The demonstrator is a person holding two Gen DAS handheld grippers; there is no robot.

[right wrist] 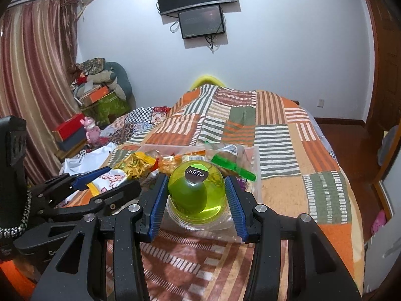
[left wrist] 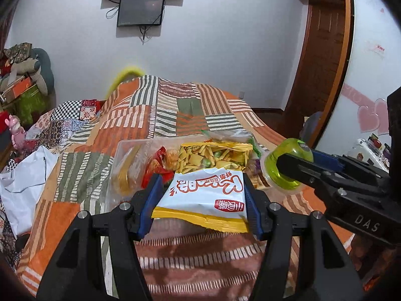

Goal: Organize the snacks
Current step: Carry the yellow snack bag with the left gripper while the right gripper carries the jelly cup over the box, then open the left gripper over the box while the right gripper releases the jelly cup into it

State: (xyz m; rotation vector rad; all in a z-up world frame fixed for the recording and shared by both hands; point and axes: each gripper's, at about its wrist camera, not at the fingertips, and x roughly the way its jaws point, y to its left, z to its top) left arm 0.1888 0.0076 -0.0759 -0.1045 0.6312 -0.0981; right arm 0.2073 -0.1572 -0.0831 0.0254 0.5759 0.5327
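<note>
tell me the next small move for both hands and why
Probably carry both snacks forward over the clear bin and lower them in: the left gripper holds the white snack packet, the right gripper the green jelly cup, both just short of it.

I read even, soft indoor light in both views, no hard glare. Gripper shadows fall dark on the striped bedspread [left wrist: 200, 248] below. Fisheye bends the wall [right wrist: 288, 50] and door frame [left wrist: 323, 57]; corners vignette black. The focus is mostly sharp.
</note>
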